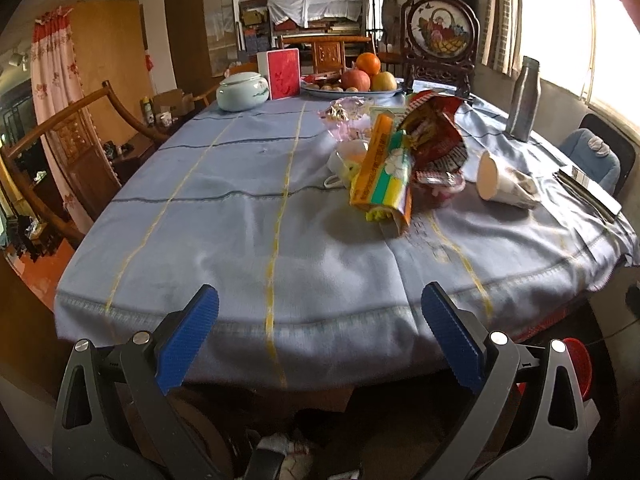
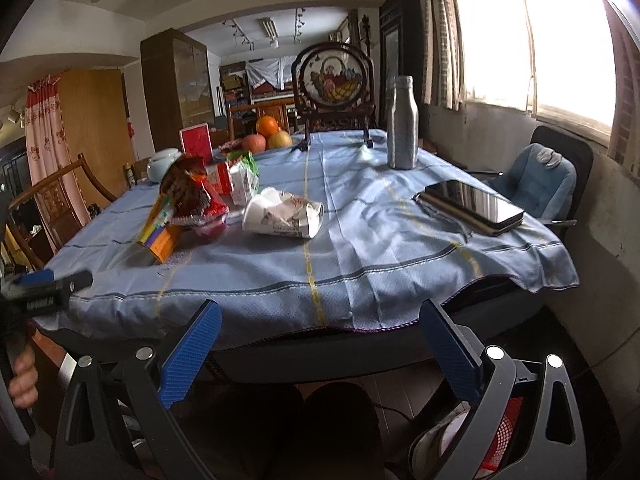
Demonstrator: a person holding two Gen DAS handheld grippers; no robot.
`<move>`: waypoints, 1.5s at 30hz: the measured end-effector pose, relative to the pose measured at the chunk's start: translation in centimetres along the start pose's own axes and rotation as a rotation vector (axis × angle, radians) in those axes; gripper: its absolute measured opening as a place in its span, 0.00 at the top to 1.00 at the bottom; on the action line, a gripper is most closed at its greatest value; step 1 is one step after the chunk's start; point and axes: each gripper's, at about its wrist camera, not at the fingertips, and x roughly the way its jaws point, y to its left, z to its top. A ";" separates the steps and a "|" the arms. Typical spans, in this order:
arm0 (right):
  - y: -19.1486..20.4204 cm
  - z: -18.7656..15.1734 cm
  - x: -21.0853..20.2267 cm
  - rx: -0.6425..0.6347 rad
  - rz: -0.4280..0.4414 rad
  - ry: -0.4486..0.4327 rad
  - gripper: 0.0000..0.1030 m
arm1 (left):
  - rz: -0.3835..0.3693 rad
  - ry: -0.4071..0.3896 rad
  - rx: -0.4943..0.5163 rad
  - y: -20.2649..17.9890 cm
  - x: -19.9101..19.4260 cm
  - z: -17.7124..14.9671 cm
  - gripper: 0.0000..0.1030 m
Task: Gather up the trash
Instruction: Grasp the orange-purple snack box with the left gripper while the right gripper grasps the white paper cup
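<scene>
Left wrist view: my left gripper [image 1: 320, 332] sits at the near edge of the counter [image 1: 240, 208], jaws wide apart, nothing between them. Counter is covered w/ a light blue cloth w/ yellow stripes. Trash lies in a heap right of centre, well apart from the jaws: an orange-yellow-green carton [image 1: 382, 176] tipped on its side at the front, a crumpled red snack bag [image 1: 434, 128] leaning behind it, a clear wrapper [image 1: 346, 114] further back. A crushed paper cup [image 1: 506, 182] lies on its side just right of the heap. Grey metal bottle [image 1: 524, 98] stands upright near the window side. Fruit plate [image 1: 394, 90] w/ orange and apples at the far end, beside a red box [image 1: 284, 73] and a pale lidded jar [image 1: 243, 91].

Right wrist view: my right gripper [image 2: 320, 336] also at the near counter edge, jaws apart, empty. Paper cup [image 2: 282, 216] is the nearest trash item ahead, carton [image 2: 160, 232] and snack bag [image 2: 190, 192] to its left. A dark phone [image 2: 474, 206] lies flat on the right. Left gripper [image 2: 44, 286] visible at far left, a hand [image 2: 24, 380] on its handle.
</scene>
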 end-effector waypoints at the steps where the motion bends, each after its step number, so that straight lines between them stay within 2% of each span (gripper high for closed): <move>1: 0.0 0.0 0.4 -0.002 0.001 0.007 0.05 | -0.002 0.001 0.001 0.1 0.6 0.5 0.06; 7: -0.1 0.5 2.7 -0.002 0.027 0.032 0.05 | -0.043 0.023 0.008 -0.6 4.3 3.3 0.06; 14: 0.2 2.1 4.9 -0.024 0.056 0.042 0.05 | -0.019 0.015 0.076 -3.3 8.5 6.4 0.06; 17: 0.3 2.8 6.1 -0.032 0.061 0.059 0.05 | -0.041 0.048 0.092 -4.2 10.2 7.0 0.19; 19: 0.3 3.3 7.0 -0.031 0.069 0.074 0.05 | -0.080 0.063 0.088 -4.3 10.7 7.3 0.45; 20: 0.3 3.7 7.4 -0.031 0.070 0.080 0.05 | -0.113 0.069 0.076 -3.9 10.6 7.5 0.45; 24: 0.3 5.5 8.6 -0.025 0.086 0.077 0.05 | -0.144 0.024 0.020 -0.7 8.7 8.0 0.46; 27: 0.4 7.0 10.2 -0.005 0.128 0.091 0.05 | -0.133 0.020 0.000 2.3 7.6 8.1 0.46; 30: 0.9 8.2 12.4 0.021 0.174 0.130 0.05 | -0.082 0.039 -0.014 4.1 7.5 7.9 0.46; 32: 1.5 8.9 13.7 0.036 0.195 0.157 0.05 | -0.084 0.052 -0.030 4.7 7.8 7.5 0.44; 33: 1.8 9.2 14.4 0.042 0.204 0.172 0.05 | -0.094 0.059 -0.040 4.9 7.8 7.3 0.36; 34: 1.9 9.3 14.7 0.045 0.209 0.180 0.05 | -0.102 0.062 -0.053 4.9 7.9 7.2 0.22; 36: 2.2 9.6 15.4 0.044 0.211 0.195 0.05 | -0.108 0.047 -0.071 4.9 8.0 7.3 0.12; 40: 2.0 10.0 16.1 0.048 0.200 0.206 0.05 | -0.092 0.043 -0.054 4.9 9.0 8.1 0.11; 45: 1.0 10.4 16.4 0.068 0.187 0.206 0.05 | -0.059 0.045 -0.142 7.8 9.9 9.1 0.11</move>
